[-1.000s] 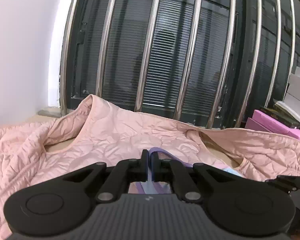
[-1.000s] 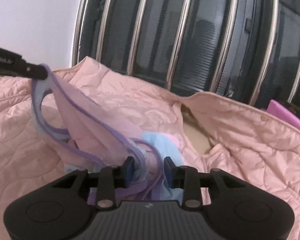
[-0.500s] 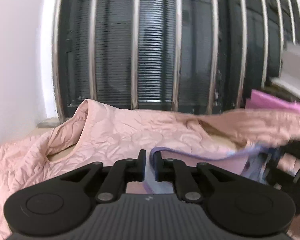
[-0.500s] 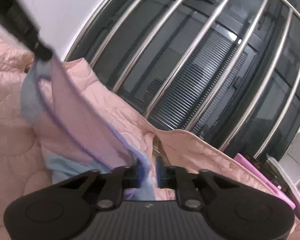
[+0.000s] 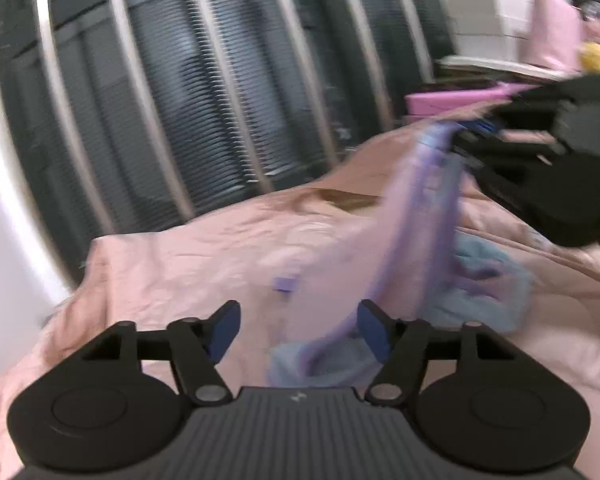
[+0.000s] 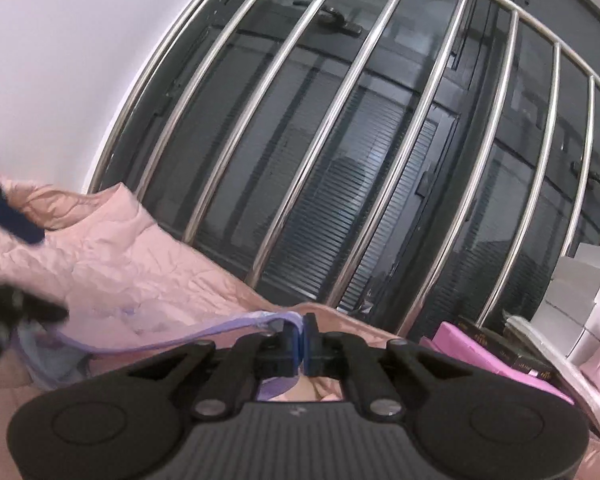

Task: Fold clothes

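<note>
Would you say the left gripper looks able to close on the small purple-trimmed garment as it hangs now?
Probably yes: the left gripper is open, and the garment, held up by the right gripper, droops between its fingers with nothing blocking.

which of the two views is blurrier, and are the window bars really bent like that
Left wrist view: motion-smeared, worst on the small garment and the right gripper; the open left gripper stays sharp. Right wrist view: mostly crisp, with blur only at the left edge; the right gripper is shut on the garment's hem. The window bars bow in both views from fisheye distortion.
</note>
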